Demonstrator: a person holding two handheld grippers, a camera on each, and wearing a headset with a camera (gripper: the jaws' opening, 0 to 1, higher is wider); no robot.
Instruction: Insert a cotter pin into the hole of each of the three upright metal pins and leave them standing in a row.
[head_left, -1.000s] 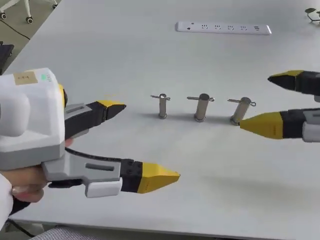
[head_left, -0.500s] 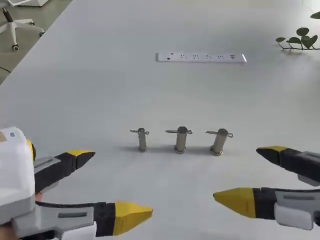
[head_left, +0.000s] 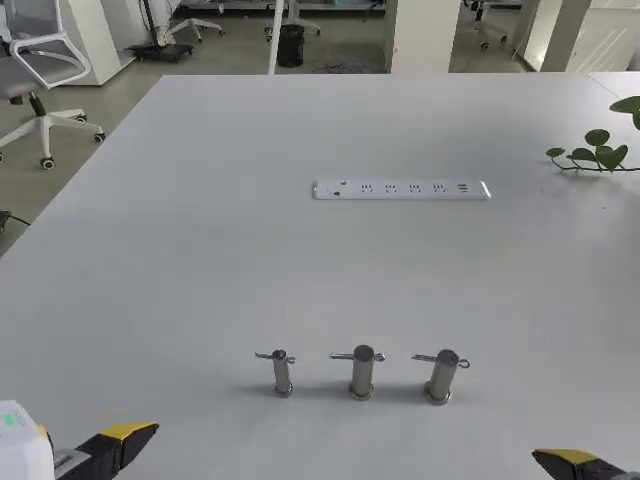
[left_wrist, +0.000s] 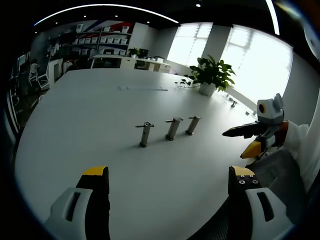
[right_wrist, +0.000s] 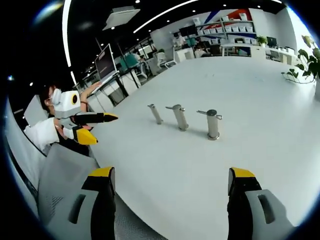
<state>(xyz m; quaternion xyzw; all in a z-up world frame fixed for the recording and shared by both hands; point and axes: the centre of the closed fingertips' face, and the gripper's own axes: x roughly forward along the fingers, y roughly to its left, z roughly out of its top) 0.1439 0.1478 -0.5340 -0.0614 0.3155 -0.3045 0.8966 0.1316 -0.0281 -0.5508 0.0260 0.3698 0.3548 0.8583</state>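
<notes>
I see three short silver metal pins standing upright in a row near the front of the white surface (head_left: 200, 250): the left pin (head_left: 282, 373), the middle pin (head_left: 363, 373) and the right pin (head_left: 441, 377). Each has a thin wire cotter pin (head_left: 342, 356) pushed crosswise through the hole near its top.

My left hand-held gripper (left_wrist: 168, 172) has its yellow-tipped jaws spread wide with nothing between them, well apart from the row. My right hand-held gripper (right_wrist: 171, 172) is just as wide and empty, also well back from the pins.

A long white power strip (head_left: 402, 190) lies farther back on the surface, and a leafy green sprig (head_left: 598, 152) lies at its right edge.
</notes>
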